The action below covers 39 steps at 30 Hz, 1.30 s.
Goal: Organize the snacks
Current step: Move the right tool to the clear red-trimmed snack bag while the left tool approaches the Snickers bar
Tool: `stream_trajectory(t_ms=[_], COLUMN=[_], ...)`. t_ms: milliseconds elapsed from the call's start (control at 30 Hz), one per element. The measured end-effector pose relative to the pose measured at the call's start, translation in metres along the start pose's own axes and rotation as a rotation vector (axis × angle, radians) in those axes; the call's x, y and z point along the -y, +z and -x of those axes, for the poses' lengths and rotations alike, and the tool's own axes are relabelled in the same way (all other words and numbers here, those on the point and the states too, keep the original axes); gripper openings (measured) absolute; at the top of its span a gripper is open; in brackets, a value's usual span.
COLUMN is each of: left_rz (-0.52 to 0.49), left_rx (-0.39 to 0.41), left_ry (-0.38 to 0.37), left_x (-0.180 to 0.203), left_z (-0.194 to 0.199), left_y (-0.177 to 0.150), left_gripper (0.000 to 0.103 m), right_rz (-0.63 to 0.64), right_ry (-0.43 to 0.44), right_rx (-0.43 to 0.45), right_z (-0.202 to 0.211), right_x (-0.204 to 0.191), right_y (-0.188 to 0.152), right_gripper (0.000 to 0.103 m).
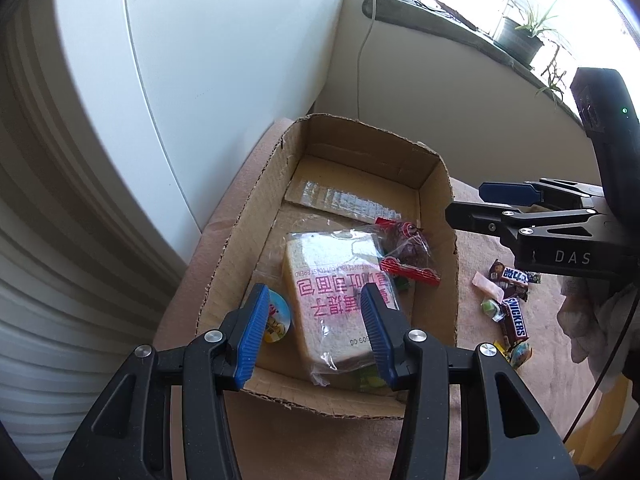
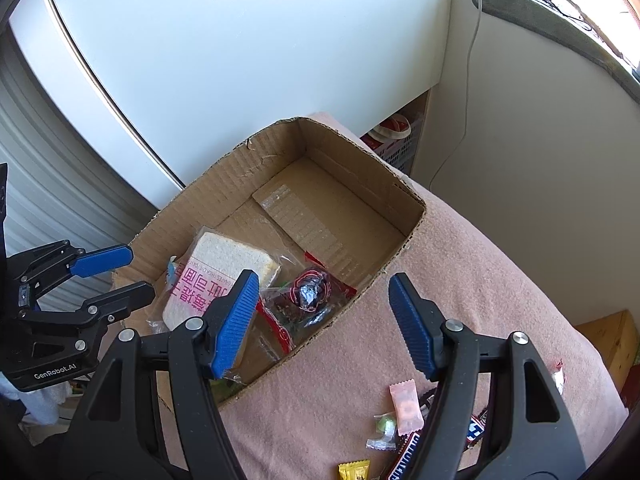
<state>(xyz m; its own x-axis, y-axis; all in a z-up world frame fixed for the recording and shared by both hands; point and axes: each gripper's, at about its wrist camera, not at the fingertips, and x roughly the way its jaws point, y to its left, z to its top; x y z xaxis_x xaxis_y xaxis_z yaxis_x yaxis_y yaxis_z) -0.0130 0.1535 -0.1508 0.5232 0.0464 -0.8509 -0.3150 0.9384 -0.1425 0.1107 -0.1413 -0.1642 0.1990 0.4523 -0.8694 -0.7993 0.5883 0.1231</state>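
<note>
Blue-padded and parted, our left gripper (image 1: 314, 330) hovers over the near end of the cardboard box (image 1: 240, 236), gripping nothing; the wrapped bread slice (image 1: 332, 296) lies loose below it on the box floor. Just right of the bread we see a clear packet with red edges (image 1: 404, 256), and to its left a small round colourful snack (image 1: 278, 316). Our right gripper (image 2: 322, 320) is spread wide too, empty, above the box's right wall. Outside, on the pink cloth (image 2: 480, 264), we spot the leftovers: Snickers bars (image 1: 514, 320), a pink candy (image 2: 406, 408), a green sweet (image 2: 384, 426), a yellow one (image 2: 354, 470).
</note>
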Motion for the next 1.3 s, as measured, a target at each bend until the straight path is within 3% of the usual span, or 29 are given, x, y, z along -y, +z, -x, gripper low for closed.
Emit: stream_trajectory(t_ms=[267,567,933,1300], left_rz=[-0.046,-0.122,-0.208,-0.193], left_rx=[0.013,-0.012,-0.125,-0.244], left_ry=[-0.051,-0.153,-0.273,-0.352], left_x=[0.029,0.082,0.151,0.184], left_z=[0.006,0.002,-0.025,-0.055], left_y=[0.004,0.002,-0.020,-0.032], left_gripper=[0.046,0.046,0.046,0.046], right_rz=[-0.122,-0.320,-0.417,-0.514], right_ry=[-0.039,-0.106,-0.171,-0.183], right_rx=[-0.012,-0.025,-0.035,-0.037], right_z=[0.020,0.057,0.087,0.081], right_x=[0.043,0.117,0.167,0.190], right_y=[-0.025,-0.082,-0.138,-0.145], right_gripper=[0.070,0.070,0.070,0.070])
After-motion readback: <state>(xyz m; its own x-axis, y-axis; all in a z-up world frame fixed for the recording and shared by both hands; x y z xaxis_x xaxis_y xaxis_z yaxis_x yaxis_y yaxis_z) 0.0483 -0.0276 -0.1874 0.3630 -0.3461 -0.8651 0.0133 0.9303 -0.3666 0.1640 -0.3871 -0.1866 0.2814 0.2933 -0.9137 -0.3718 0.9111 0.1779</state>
